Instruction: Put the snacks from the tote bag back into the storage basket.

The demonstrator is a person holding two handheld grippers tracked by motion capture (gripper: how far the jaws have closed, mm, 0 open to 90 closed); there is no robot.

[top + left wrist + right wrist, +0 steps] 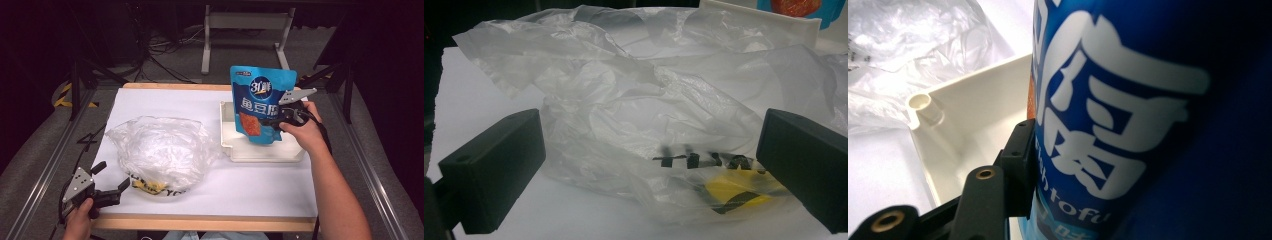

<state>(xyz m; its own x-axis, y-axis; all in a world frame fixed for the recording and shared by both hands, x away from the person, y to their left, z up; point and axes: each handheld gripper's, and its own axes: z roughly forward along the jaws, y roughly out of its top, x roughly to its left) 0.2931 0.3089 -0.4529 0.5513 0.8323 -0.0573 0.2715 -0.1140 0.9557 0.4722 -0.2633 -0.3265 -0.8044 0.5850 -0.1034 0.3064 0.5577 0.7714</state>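
Blue pouch (262,102) upright in right gripper (278,119), above white tray (265,152).

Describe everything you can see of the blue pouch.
The blue pouch is a glossy foil snack bag with white lettering, the word "tofu" and an orange food picture. It stands upright over the white tray, gripped at its lower right edge by the right gripper. It looks sealed.
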